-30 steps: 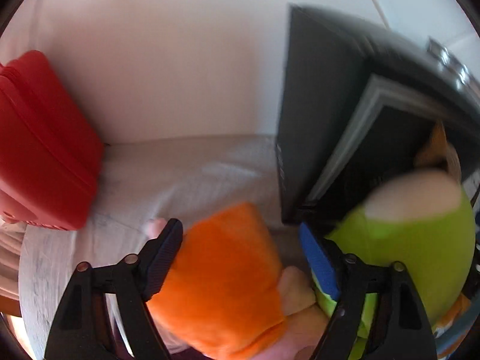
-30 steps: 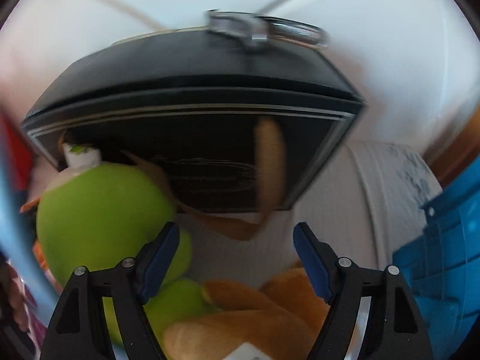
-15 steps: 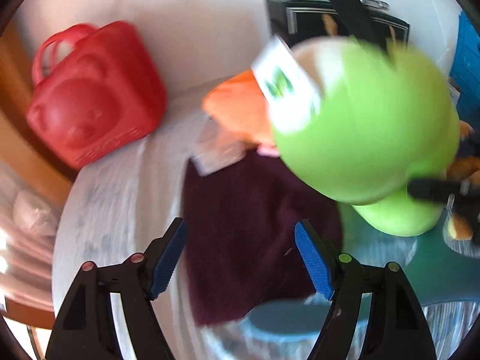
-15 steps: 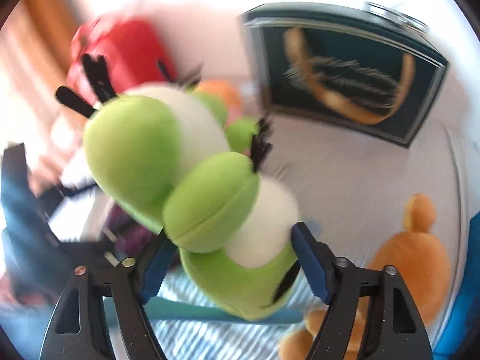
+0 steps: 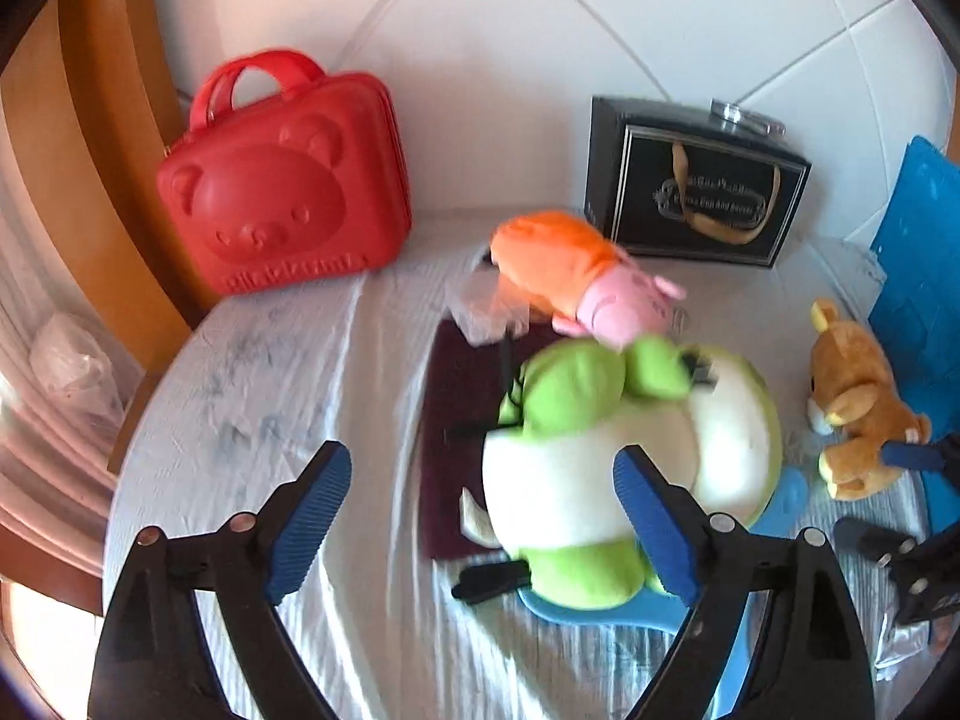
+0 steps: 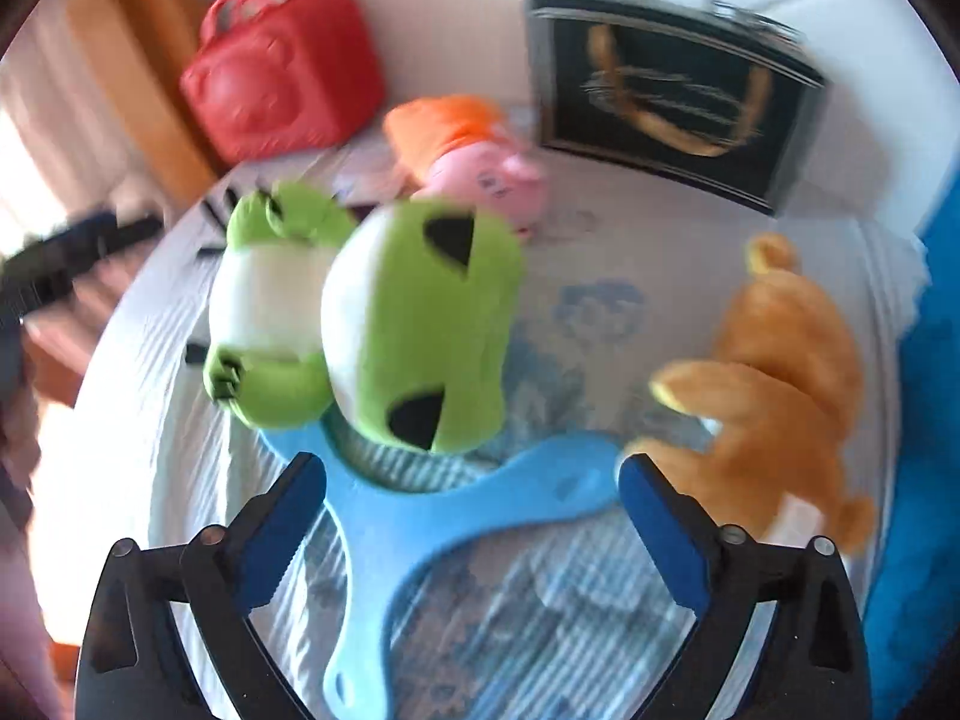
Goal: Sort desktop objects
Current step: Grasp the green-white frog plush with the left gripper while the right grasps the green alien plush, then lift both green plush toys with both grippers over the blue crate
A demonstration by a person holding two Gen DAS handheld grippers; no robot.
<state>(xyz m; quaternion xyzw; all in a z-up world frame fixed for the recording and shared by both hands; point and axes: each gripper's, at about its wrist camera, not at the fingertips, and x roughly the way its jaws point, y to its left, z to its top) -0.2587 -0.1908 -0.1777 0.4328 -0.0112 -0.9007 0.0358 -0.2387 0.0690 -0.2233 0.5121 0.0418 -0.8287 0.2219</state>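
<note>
A green and white plush frog [image 5: 624,456] lies on the white cloth, partly on a blue mesh swatter [image 6: 480,504]. It also shows in the right wrist view [image 6: 414,324]. A pink plush with an orange dress [image 5: 576,282] lies behind it. A brown plush bear [image 5: 858,402] lies at the right, also in the right wrist view [image 6: 780,372]. My left gripper [image 5: 480,516] is open and empty, just left of the frog. My right gripper [image 6: 474,522] is open and empty over the swatter.
A red bear-face case [image 5: 282,180] stands at the back left. A black gift bag [image 5: 696,186] stands at the back. A blue plastic bin [image 5: 918,276] is at the right. A dark maroon cloth [image 5: 456,420] lies under the frog. The table edge runs along the left.
Both grippers pulled back and up from the toys. The frog, close before the right gripper half a second ago, now lies on the table and swatter.
</note>
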